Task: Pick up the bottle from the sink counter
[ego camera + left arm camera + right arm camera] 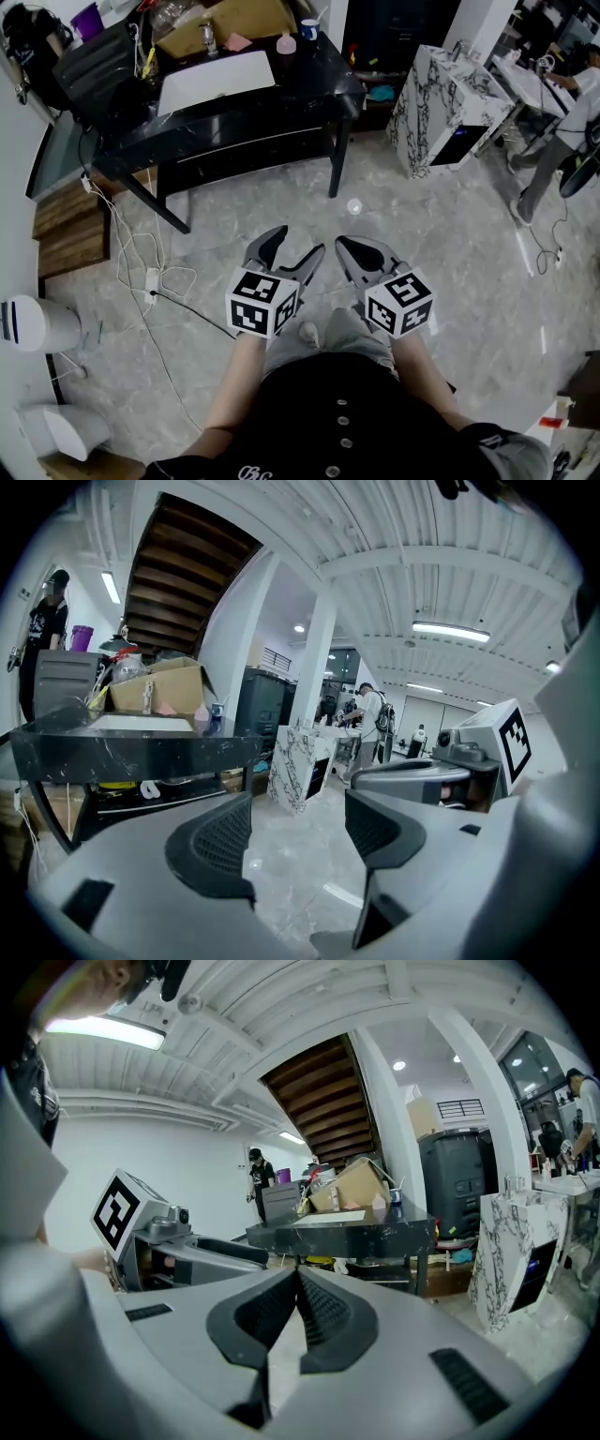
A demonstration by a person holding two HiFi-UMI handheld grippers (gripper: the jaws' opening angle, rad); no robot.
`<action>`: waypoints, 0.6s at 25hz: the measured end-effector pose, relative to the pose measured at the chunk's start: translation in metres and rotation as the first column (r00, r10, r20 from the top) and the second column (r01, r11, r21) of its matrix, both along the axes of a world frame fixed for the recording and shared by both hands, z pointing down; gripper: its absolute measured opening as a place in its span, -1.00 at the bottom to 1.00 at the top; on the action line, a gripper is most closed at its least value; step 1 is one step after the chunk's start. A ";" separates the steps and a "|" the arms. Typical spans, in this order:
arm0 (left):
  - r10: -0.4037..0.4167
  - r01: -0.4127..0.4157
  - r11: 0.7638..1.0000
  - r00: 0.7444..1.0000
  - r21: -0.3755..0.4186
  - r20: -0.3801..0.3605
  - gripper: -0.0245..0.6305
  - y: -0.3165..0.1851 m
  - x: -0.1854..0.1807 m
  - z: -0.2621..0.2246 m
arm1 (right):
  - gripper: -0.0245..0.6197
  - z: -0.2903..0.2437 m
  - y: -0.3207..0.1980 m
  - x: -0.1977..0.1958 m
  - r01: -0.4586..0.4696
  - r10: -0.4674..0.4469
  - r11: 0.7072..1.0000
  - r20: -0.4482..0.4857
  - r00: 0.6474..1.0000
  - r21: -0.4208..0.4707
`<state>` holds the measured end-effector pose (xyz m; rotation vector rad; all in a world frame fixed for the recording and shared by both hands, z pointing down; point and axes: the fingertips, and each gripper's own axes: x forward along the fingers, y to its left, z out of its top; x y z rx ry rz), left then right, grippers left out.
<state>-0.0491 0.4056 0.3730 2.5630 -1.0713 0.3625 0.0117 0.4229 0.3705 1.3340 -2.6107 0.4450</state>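
Bottle: I see two candidates on the black marble-look sink surface [291,94]. One is a slim small bottle [208,37] behind the white rectangular sink basin [216,80]. The other is a squat pale pink bottle [286,43] at the basin's far right corner. The task does not say which one is meant.
Neighbours: a blue-and-white cup [309,28] stands just beside the pale pink bottle. An open brown cardboard box [230,17] sits close behind the slim small bottle.
Left tool [298,242]: its jaws stand wide apart with nothing between them. Its own view shows only floor through the gap.
Right tool [345,246]: its jaws are pressed together at the tips, and it holds nothing.
Position: both tools hang side by side over the pale marble-pattern floor [281,197], well apart from the surface.
Step in hand: I judge this to be the approach, with no reach begun yet.
Doing it well: I would lead with the left tool, since it is already open. I would come in over the basin with the jaws level and centre one bottle in the gap. I would close on the body below the neck, then lift straight up. If I used the right tool instead, I would have to open it before it arrives.
Risk: I could clip the blue-and-white cup, or tip a light bottle with one jaw.
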 end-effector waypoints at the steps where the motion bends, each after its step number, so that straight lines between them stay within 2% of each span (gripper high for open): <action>1: 0.000 0.000 1.000 1.000 -0.004 0.000 0.02 -0.002 -0.001 0.002 | -0.90 0.002 -0.002 -0.001 -0.001 0.001 1.000 0.001 1.000 -0.006; 15: -0.016 0.017 0.999 1.000 -0.044 0.019 0.02 -0.057 -0.011 0.021 | -0.90 0.022 -0.063 -0.007 0.014 -0.013 0.999 0.016 1.000 -0.053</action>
